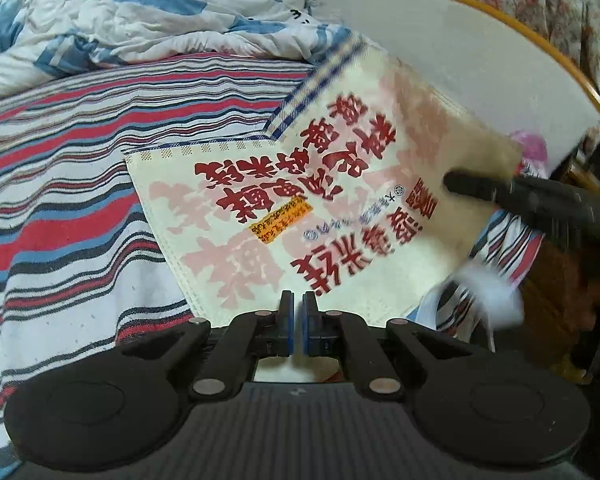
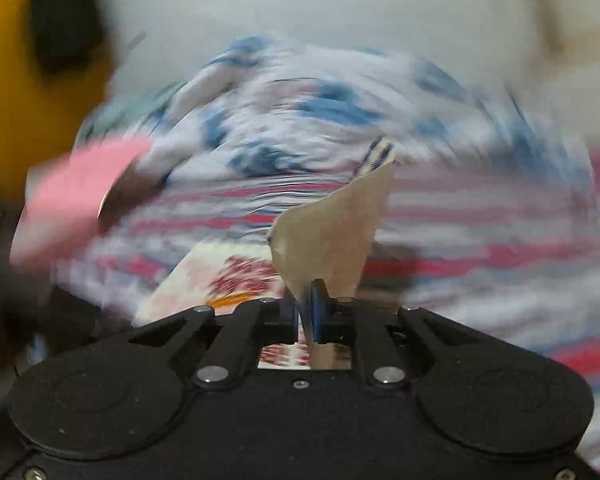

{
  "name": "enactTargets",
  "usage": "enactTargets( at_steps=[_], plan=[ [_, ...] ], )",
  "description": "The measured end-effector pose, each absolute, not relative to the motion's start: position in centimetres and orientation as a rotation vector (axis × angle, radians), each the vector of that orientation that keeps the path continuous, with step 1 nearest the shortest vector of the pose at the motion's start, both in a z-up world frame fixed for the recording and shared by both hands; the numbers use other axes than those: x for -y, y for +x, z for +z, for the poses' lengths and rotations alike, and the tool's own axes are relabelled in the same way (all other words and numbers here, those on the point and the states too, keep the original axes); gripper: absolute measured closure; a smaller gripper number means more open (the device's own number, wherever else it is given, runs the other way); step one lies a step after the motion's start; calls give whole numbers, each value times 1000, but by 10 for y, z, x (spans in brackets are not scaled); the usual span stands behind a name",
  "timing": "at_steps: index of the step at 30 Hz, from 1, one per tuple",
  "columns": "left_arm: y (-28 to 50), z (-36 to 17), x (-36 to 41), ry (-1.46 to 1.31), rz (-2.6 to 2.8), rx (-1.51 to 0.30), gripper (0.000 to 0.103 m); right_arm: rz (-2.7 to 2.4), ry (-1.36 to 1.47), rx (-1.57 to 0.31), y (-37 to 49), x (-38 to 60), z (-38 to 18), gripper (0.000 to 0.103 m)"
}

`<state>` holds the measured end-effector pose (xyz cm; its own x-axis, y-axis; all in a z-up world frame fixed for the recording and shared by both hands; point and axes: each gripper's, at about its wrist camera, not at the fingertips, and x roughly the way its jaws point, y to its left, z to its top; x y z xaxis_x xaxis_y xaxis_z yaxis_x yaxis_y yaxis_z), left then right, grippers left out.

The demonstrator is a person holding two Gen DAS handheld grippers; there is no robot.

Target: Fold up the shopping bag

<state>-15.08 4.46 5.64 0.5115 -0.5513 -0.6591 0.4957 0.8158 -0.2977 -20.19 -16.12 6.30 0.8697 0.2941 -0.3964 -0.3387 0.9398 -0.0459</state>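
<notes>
The cream shopping bag with red lettering lay flat on the striped bedsheet, near the bed's edge beside a white round tabletop with a yellow rim. The left gripper had its jaws closed on the bag's near edge. The right gripper was clamped on a corner of the bag, which stood up from its jaws in the blurred right-wrist view.

You are working over a bed whose striped sheet, in red, blue, black and white, is covering the near side. A rumpled white-and-blue quilt is lying along the far edge. A white round board with a yellow rim is leaning at the right edge, with floral cloth hanging behind it.
</notes>
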Motion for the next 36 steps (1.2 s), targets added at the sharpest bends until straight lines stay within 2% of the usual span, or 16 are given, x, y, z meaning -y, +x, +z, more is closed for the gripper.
enactTargets(
  at_steps=[2, 6, 10, 12, 14, 15, 17, 18, 22, 26, 28, 29, 31, 36],
  plan=[
    [-149, 55, -48, -104, -640, -829, 101, 394, -200, -384, -207, 131, 62, 96],
    [-152, 53, -52, -112, -643, -840, 101, 495, -152, -403, -194, 99, 64, 96],
    [-164, 69, -77, -80, -548, -820, 101, 539, -155, -503, -172, 83, 56, 96],
    [-169, 81, -93, -61, -488, -796, 101, 546, -164, -564, -165, 78, 45, 92],
    [-170, 93, -107, -97, -472, -751, 101, 557, -171, -625, -159, 75, 32, 75],
    [-170, 100, -113, -114, -464, -729, 101, 570, -164, -631, -159, 76, 29, 72],
    [-167, 109, -112, -137, -490, -704, 101, 618, -130, -603, -166, 78, 33, 51],
    [-164, 109, -103, -120, -508, -705, 101, 646, -108, -584, -171, 83, 38, 49],
    [-153, 100, -65, -41, -566, -734, 101, 637, -28, -497, -195, 120, 68, 49],
    [-148, 77, -37, 35, -599, -793, 101, 500, 54, -491, -195, 170, 80, 51],
    [-149, 64, -28, 91, -583, -825, 101, 457, 57, -545, -184, 180, 67, 57],
    [-151, 60, -28, 96, -580, -818, 101, 445, 57, -581, -178, 181, 59, 66],
    [-157, 56, -37, 72, -583, -810, 101, 429, 66, -674, -167, 176, 37, 71],
    [-146, 52, -42, 112, -619, -829, 101, 428, 115, -712, -168, 173, 22, 71]
  ],
)
